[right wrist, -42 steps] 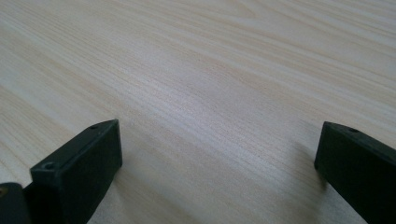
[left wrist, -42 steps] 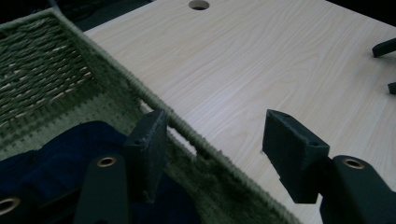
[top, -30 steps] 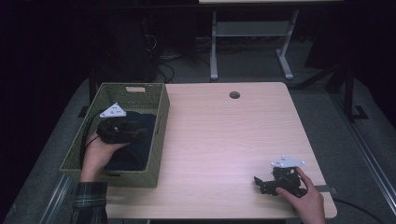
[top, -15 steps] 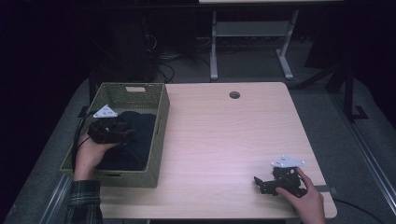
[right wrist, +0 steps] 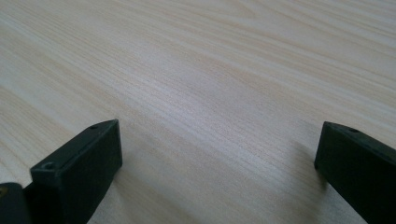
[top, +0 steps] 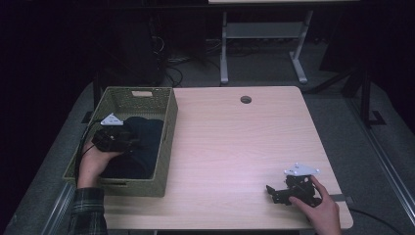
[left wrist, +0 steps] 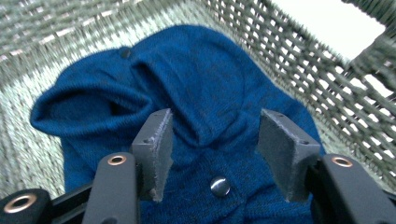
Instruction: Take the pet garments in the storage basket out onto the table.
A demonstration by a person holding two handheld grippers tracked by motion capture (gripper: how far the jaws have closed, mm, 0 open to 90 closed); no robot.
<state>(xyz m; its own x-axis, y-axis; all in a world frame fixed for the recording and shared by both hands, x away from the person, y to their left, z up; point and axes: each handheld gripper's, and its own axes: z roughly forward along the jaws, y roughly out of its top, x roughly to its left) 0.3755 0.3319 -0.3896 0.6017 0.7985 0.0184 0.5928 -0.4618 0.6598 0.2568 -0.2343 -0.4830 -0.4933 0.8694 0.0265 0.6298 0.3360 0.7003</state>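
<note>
A dark blue knitted garment (top: 139,147) lies crumpled in the green woven basket (top: 166,142) at the table's left. Over it hovers my left gripper (top: 128,142), held by a hand in a plaid sleeve. In the left gripper view the garment (left wrist: 201,88) shows a metal snap button (left wrist: 219,185), and the left gripper (left wrist: 212,149) is open with a fold of fabric lying between its jaws, not pinched. My right gripper (top: 272,192) rests low on the table near the front right corner. In the right gripper view the right gripper (right wrist: 219,158) stands wide open over bare wood.
The light wooden table (top: 235,147) has a round cable hole (top: 245,100) near its far edge. Beyond the table are a desk frame (top: 259,44) and cables on the dark floor. The basket's walls (left wrist: 299,60) close in around the left gripper.
My left gripper has drawn back toward the basket's left wall and near side, above the garment. The right gripper has stayed where it was.
</note>
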